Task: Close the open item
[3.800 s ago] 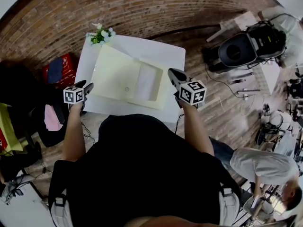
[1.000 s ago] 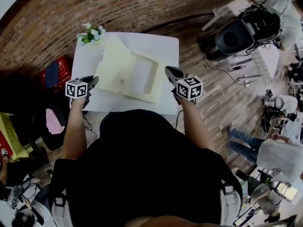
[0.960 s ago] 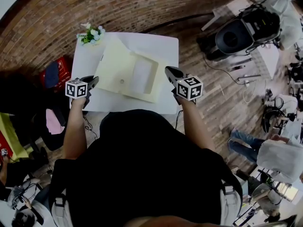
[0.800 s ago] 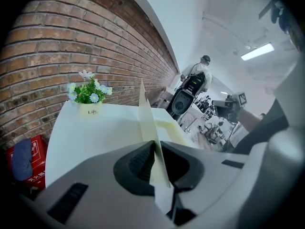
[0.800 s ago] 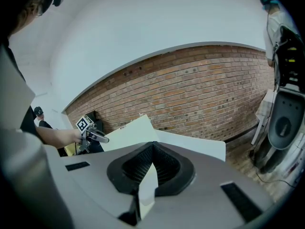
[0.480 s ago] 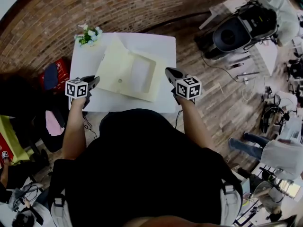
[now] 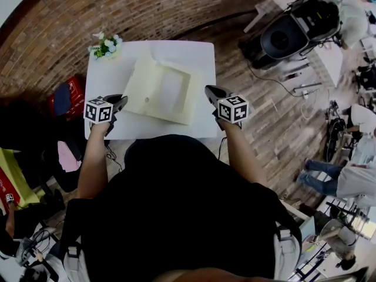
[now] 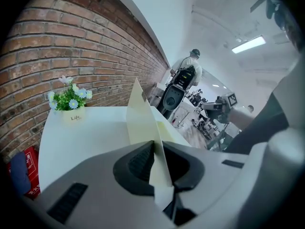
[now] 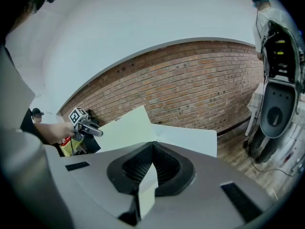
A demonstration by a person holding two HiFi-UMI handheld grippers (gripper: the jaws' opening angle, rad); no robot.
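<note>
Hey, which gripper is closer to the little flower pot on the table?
Left. The left gripper holds the cream box on the flower pot side; the right gripper is across the box.

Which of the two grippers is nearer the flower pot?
The left gripper: it is on the flower pot's side of the table; the right gripper is opposite.

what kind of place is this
Probably a workshop or lab rather than a home: a bare brick wall, bulky black equipment standing on the wooden floor, and other people busy among gear on the right.
</note>
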